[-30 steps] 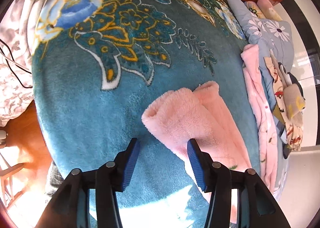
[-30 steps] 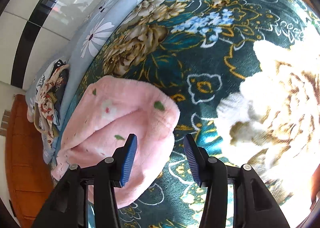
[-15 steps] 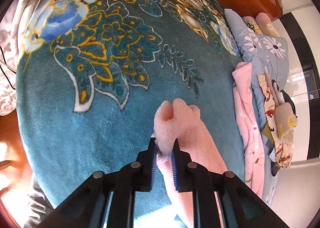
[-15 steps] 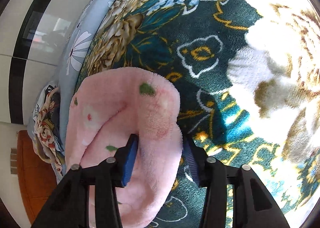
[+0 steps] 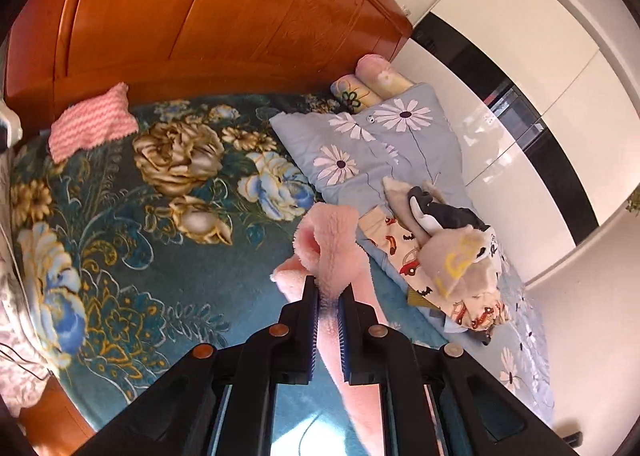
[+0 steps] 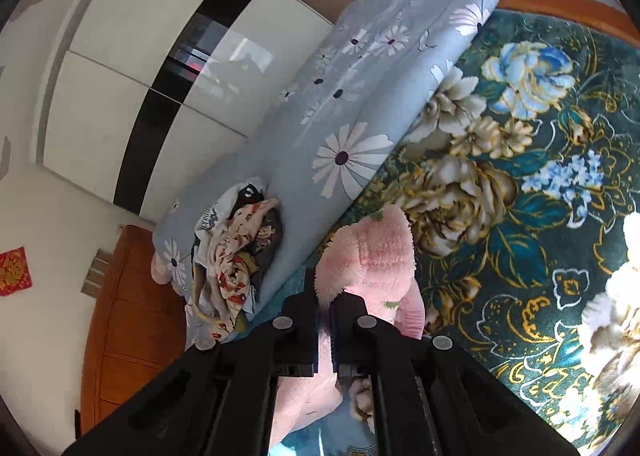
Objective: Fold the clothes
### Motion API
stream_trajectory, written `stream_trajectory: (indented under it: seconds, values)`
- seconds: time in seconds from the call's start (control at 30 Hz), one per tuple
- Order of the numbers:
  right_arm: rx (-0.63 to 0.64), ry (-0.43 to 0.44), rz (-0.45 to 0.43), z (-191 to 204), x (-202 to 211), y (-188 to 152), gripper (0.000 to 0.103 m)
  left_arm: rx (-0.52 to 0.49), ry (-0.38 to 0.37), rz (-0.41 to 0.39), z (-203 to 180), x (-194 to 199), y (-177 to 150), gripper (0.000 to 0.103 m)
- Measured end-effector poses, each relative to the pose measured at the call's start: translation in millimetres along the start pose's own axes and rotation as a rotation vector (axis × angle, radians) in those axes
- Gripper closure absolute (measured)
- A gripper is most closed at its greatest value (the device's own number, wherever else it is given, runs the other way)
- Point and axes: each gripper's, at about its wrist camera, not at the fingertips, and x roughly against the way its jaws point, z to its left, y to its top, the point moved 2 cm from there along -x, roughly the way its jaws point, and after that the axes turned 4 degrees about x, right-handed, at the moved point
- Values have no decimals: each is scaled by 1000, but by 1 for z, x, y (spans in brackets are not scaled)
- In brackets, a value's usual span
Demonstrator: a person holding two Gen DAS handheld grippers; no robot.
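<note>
The fluffy pink fleece garment (image 5: 340, 248) is clamped in both my left fingers (image 5: 310, 320) and right fingers (image 6: 344, 320); I should lift evenly, keeping its edges level above the teal floral bed blanket (image 5: 132, 256).

left gripper (image 5: 329, 290): went from open beside the pink fleece garment (image 5: 334, 252) to clamped on its edge, now raised off the teal floral blanket (image 5: 132, 240) | right gripper (image 6: 325, 298): likewise closed on the garment; fold lifted; headboard (image 5: 208, 12) newly in view
</note>
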Motion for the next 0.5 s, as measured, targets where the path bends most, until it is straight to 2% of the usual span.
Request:
stream_trajectory:
  seconds: [0.1,0.2,0.27,0.3,0.4,0.5]
  values:
    - [39,-89,18,-24,17,-18,99,8,139,112,57,-23,-38,93]
    - [-24,-233,144,-92,5,-65,99,127,275,265,129,-60,-102,93]
    - [-131,-316,227,-144,-6,-102,99,204,353,316,165,-72,-140,93]
    - [-190,-345,254,-164,-9,-118,99,245,375,329,180,-74,-155,93]
    - [-315,-385,289,-204,-12,-148,99,334,350,295,198,-66,-169,93]
    - [-287,-400,296,-206,-12,-145,99,245,375,265,183,-57,-153,93]
